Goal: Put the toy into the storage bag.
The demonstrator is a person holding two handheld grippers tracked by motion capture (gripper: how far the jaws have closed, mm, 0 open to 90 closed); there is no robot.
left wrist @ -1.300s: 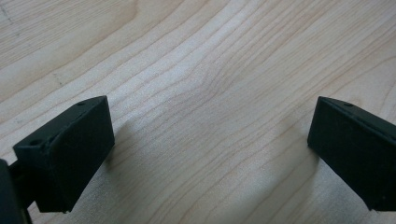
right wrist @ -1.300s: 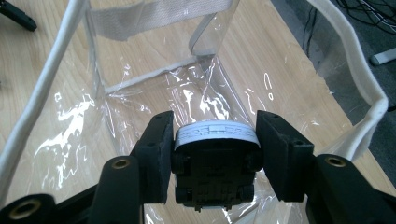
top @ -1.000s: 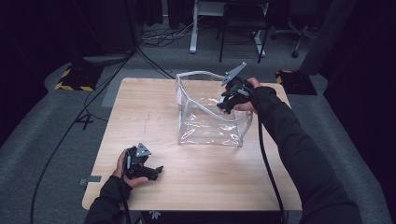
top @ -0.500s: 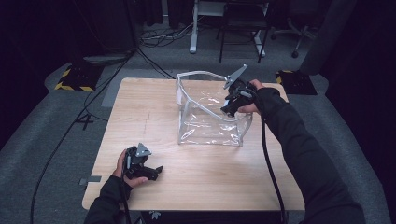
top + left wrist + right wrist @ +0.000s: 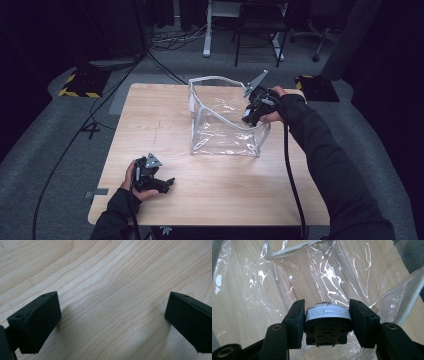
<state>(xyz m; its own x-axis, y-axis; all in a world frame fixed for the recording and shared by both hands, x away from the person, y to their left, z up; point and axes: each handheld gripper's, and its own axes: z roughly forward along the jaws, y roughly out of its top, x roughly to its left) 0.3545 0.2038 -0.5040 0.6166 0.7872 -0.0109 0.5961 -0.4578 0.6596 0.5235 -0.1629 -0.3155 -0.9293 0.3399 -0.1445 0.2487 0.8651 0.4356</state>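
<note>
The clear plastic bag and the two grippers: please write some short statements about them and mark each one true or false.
1. The right gripper is shut on a small round black and white object. True.
2. That object is held above the open clear plastic bag. True.
3. The left gripper holds a corner of the bag. False: its jaws stand open over bare wood of the table, with nothing between them.
4. The bag lies flat and folded. False: it stands upright with its mouth open.
5. The left gripper is near the front left part of the table, apart from the bag. True.
</note>
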